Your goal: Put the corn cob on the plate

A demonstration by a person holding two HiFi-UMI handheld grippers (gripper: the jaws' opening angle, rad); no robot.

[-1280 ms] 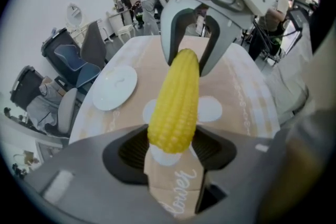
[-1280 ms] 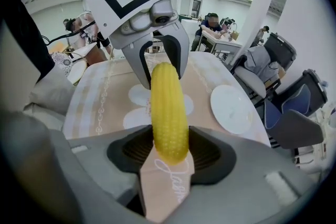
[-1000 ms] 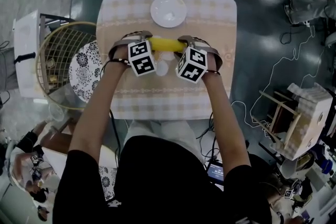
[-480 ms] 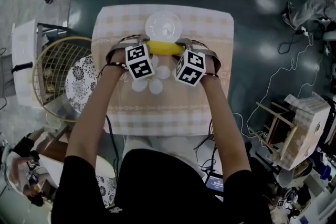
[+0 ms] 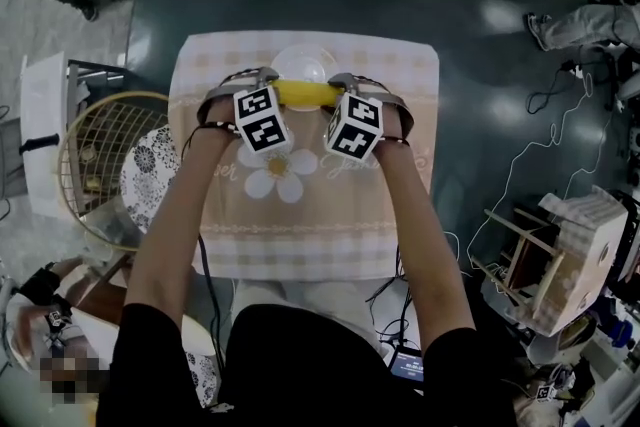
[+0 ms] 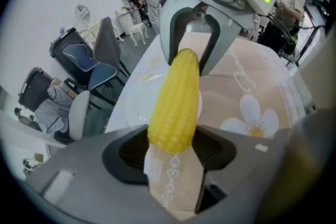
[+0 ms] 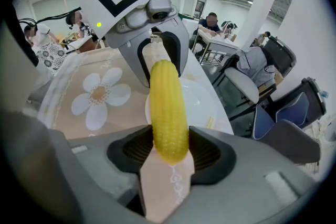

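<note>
1. Where the person's arms stretch forward, the bench (image 5: 310, 235) lies under a beige cloth (image 5: 400, 115) printed with a white daisy (image 5: 275, 173) near its middle.
2. The white plate (image 5: 300, 61) sits on the cloth at the middle of the bench's far edge, and its near part is hidden in the head view.
3. The left gripper (image 6: 170, 152) and the right gripper (image 7: 170, 152) point steeply down side by side over the far half of the bench, and their jaws face each other.
4. The yellow corn cob (image 5: 305, 94) hangs level between them, parallel to the far edge and over the near part of the plate. Each gripper's jaws stand wide and clamp one end of it between the ribbed pads. Whether the cob touches the plate I cannot tell.
</note>
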